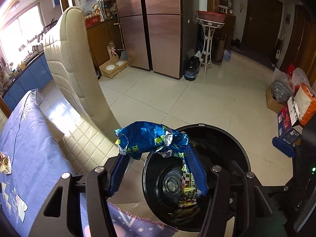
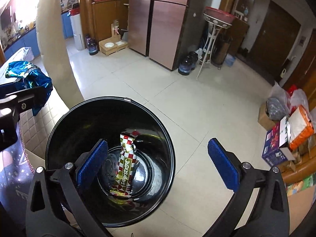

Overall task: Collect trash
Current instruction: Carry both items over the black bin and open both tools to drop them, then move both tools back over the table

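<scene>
My left gripper (image 1: 156,148) is shut on a crumpled blue foil wrapper (image 1: 146,138) and holds it over the left rim of a black trash bin (image 1: 237,144). The same wrapper (image 2: 29,77) shows at the left edge of the right wrist view. My right gripper (image 2: 158,152) is open and empty above the bin (image 2: 59,126). A red, white and gold checked snack wrapper (image 2: 125,164) lies inside the bin; it also shows in the left wrist view (image 1: 190,189). A small gold wrapper (image 1: 5,165) lies on the blue tablecloth (image 1: 25,138).
A cream padded chair (image 1: 73,65) stands left of the bin, next to the table. Boxes and bags (image 2: 288,130) pile up at the right. A copper fridge (image 1: 150,23), a white metal stand (image 1: 209,39) and dark water jugs (image 1: 191,67) stand at the back of the tiled floor.
</scene>
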`<action>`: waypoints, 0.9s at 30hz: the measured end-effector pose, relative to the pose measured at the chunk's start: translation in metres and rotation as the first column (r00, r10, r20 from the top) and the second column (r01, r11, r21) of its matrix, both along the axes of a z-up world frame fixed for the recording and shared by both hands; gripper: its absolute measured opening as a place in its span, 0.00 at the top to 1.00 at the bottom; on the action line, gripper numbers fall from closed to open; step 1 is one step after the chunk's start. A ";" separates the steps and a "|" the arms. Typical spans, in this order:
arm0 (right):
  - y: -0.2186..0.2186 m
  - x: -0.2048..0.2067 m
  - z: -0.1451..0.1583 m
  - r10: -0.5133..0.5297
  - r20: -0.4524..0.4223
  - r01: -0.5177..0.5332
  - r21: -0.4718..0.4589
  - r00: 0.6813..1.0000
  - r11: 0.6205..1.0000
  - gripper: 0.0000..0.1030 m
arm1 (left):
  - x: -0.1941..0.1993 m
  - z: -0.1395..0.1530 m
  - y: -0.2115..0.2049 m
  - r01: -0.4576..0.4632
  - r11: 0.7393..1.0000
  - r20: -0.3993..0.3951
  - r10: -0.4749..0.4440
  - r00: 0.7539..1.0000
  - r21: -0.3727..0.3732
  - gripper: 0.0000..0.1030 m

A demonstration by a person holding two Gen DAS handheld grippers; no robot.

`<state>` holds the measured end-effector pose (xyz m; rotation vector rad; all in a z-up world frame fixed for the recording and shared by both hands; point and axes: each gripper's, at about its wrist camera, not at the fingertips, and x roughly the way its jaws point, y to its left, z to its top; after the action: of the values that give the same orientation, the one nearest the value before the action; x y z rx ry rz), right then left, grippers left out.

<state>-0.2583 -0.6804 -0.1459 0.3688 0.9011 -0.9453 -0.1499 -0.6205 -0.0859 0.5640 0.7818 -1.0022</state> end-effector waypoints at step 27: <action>0.157 0.167 0.055 0.449 0.099 -0.449 -0.021 0.888 0.893 0.03 | 0.150 0.045 0.204 -0.435 0.899 0.063 0.438 0.897 -0.061 0.21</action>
<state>-0.0913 -0.5230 -0.0908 0.1925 0.8457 -0.4914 0.0000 -0.4167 -0.0408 0.3600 0.7733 -0.5770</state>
